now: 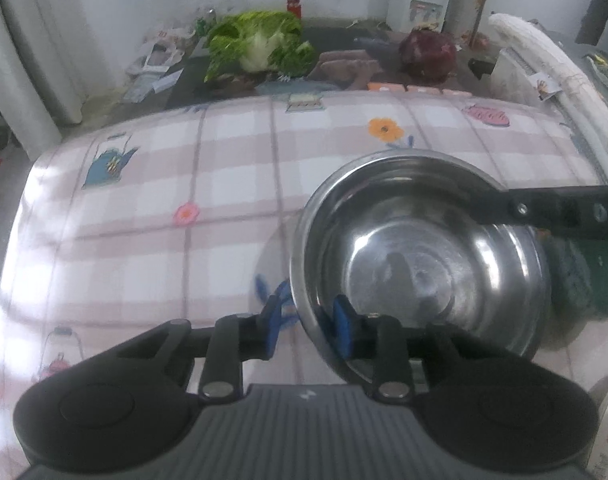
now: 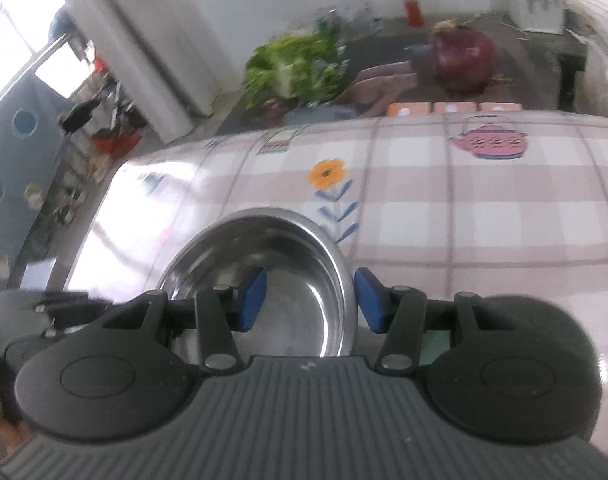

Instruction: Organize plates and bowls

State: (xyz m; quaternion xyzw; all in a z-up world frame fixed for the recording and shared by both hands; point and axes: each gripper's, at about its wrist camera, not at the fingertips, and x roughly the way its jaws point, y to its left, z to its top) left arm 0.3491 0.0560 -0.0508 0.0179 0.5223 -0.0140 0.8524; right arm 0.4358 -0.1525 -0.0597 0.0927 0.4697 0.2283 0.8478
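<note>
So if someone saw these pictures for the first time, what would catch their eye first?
The shiny steel bowl stands out first, sitting on the pink checked tablecloth with a hand-held gripper on each side of it. The left hand-held gripper straddles its near rim; the right hand-held gripper has its pads either side of the opposite rim, not pressing. Behind the table, leafy greens and a dark red cabbage add colour.

Home kitchen, checked tablecloth (image 1: 224, 184) with teapot prints, leafy greens (image 1: 260, 44), red cabbage (image 1: 426, 56)
</note>
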